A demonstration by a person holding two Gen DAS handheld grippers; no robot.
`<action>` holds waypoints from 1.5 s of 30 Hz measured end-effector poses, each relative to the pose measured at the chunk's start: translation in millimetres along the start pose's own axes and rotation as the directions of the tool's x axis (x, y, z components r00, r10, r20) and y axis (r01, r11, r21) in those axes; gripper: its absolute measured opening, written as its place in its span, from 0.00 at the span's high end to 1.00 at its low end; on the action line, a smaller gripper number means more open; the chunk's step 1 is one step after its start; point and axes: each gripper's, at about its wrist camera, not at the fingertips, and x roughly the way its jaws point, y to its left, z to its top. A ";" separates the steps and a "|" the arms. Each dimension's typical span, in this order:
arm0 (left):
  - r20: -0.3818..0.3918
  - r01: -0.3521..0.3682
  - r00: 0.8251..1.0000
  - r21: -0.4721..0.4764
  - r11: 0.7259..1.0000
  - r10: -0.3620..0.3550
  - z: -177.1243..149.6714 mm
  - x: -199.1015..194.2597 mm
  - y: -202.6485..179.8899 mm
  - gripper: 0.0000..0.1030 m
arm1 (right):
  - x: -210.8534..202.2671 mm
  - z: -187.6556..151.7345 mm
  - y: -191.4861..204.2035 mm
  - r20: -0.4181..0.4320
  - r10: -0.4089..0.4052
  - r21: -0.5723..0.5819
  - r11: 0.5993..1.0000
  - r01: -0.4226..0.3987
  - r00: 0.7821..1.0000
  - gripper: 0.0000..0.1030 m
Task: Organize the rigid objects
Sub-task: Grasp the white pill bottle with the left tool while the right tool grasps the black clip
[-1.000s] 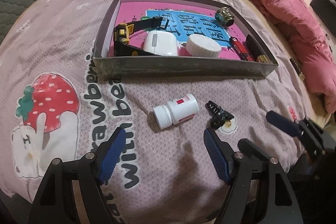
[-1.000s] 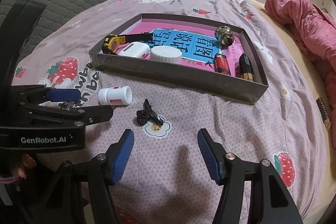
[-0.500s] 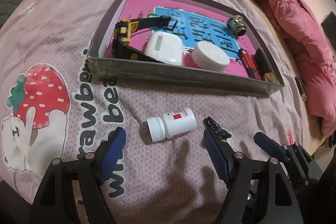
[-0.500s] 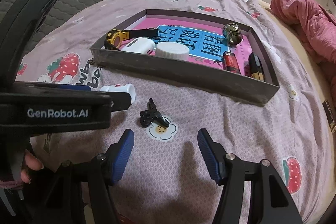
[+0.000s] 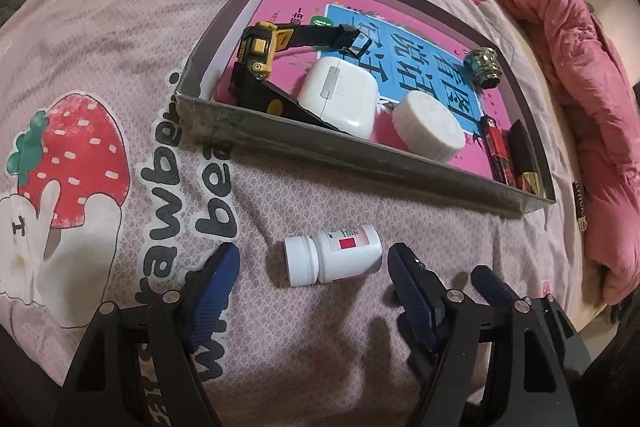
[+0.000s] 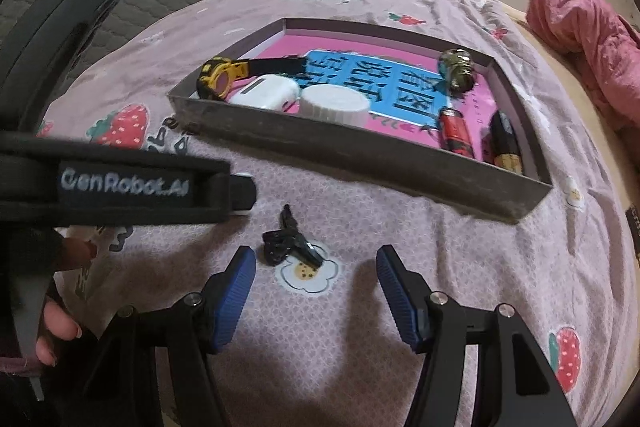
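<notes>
The left gripper [image 5: 310,269] is standing wide apart, its blue pads flanking the bottle [image 5: 334,259] lying on its side between them, not touching. The right gripper [image 6: 314,277] is also gaping wide, with the clip [image 6: 286,241] lying just ahead of its left pad. The tray [image 5: 360,157] is sitting beyond both.
</notes>
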 end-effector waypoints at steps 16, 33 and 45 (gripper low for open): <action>-0.015 -0.041 0.999 0.008 0.999 0.041 0.6 9.5 -0.5 0.25 | 24.5 5.7 1.9 -0.005 0.044 -0.088 0.995 -0.044 0.999 0.40; 0.015 -0.089 0.996 0.089 0.992 0.088 -7.3 14.7 -9.1 0.25 | 21.8 2.3 -9.6 0.006 0.104 -0.036 0.994 -0.104 0.995 0.67; 0.064 -0.090 0.995 0.206 0.974 0.079 -21.0 14.6 -13.5 0.25 | -5.7 -4.3 -29.0 0.045 0.063 0.066 0.996 -0.066 0.997 0.67</action>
